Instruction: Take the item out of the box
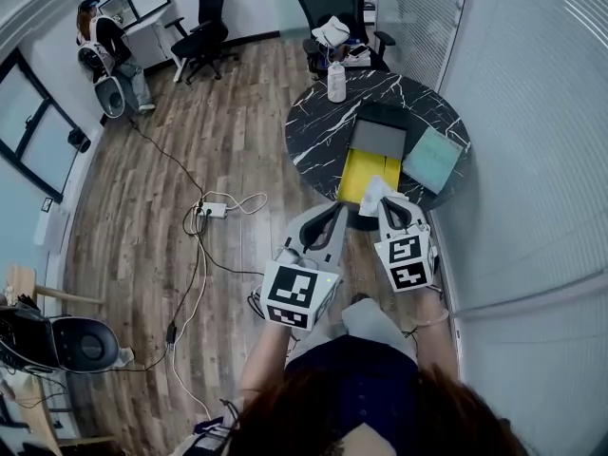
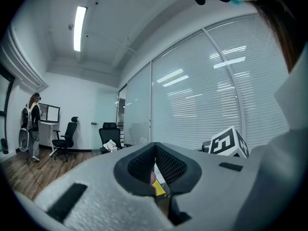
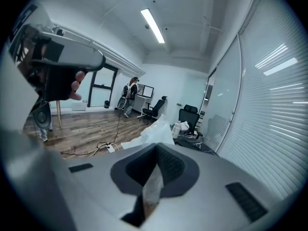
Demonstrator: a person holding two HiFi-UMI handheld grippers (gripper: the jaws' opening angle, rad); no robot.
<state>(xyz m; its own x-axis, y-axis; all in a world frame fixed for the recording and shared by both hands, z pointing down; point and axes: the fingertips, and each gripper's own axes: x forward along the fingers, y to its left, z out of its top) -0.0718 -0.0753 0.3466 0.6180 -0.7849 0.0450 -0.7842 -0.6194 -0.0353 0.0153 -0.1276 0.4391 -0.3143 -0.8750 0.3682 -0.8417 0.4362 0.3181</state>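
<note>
1. The left gripper (image 1: 334, 211) reaches to the near left corner of the yellow box (image 1: 367, 171) on the round black table (image 1: 313, 133). Its jaws are pressed nearly together, and a yellow strip shows between them. I take this to be the box's edge, pinched to keep it steady.
2. The yellow box lies open and looks bare inside. A grey tray (image 1: 377, 139) lies just beyond it.
3. The item, a pale plastic bag (image 1: 372, 194), sits at the box's near right edge. It looks raised above the box floor rather than lying on it.
4. The right gripper (image 1: 387, 203) has its jaws clamped on the bag, and the crumpled plastic stands up past them.
5. A teal lid (image 1: 433, 158) lies to the right of the box.
6. The grab looks done and the lift looks begun. What is left is to carry the bag clear of the box and set it down.
</note>
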